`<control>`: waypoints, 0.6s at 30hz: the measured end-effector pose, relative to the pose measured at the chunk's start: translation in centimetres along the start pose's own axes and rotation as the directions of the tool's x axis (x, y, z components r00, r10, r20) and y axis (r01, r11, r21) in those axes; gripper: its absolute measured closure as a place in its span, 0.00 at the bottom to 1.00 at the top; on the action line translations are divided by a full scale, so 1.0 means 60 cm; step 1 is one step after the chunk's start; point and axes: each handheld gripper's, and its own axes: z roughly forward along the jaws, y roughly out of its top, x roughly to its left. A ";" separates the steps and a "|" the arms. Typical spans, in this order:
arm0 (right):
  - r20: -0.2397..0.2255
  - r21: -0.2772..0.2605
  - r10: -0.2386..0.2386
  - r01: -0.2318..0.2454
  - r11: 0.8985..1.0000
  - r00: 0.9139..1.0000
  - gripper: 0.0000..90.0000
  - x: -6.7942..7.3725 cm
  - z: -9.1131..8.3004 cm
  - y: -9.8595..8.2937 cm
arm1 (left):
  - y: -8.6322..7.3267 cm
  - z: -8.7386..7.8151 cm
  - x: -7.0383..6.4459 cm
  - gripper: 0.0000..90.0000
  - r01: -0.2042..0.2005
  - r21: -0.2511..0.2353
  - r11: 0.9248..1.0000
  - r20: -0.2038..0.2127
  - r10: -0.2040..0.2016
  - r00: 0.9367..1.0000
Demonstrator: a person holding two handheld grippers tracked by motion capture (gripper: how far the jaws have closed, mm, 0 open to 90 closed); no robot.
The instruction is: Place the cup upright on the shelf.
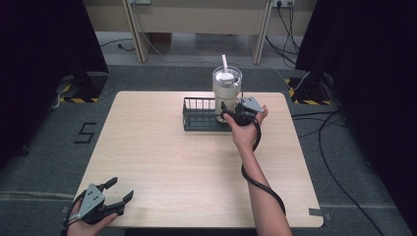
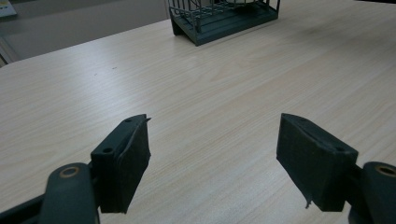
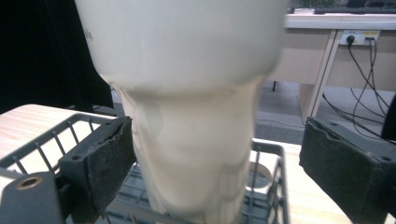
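Two wide-open jaws of the right gripper (image 3: 215, 158) are being held astride the tumbler (image 3: 187, 107) standing in the wire basket (image 1: 196, 118) on the counter (image 1: 162, 157), nothing gripped, so tipping is being risked if one jaw is closed first.

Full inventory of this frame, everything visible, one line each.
Table: 1, light wood, centre of the high view.
Wire basket: 1, dark, far side of the table.
Tumbler: 1, cream with clear lid, standing in the basket's right end.
Straw: 1, white, upright through the lid.
Floor cables: several, black, right of the table.
Floor mark "5": 1, black, left of the table.
Left gripper: 1, black, jaws apart, near left table corner.
Right gripper: 1, black, jaws open either side of the tumbler's base.
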 end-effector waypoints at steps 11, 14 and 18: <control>-0.023 0.015 -0.008 0.009 1.000 1.000 0.15 -0.020 -0.049 -0.015 | 0.001 0.001 -0.003 0.28 -0.003 0.000 1.000 -0.002 0.003 1.000; -0.026 0.026 -0.012 0.013 1.000 1.000 0.16 -0.027 -0.066 -0.022 | 0.001 0.000 -0.003 0.28 -0.004 0.000 1.000 -0.002 0.004 1.000; -0.031 0.032 -0.015 0.016 0.999 0.999 0.16 -0.032 -0.080 -0.028 | 0.001 0.001 -0.004 0.28 -0.005 0.000 1.000 -0.004 0.005 1.000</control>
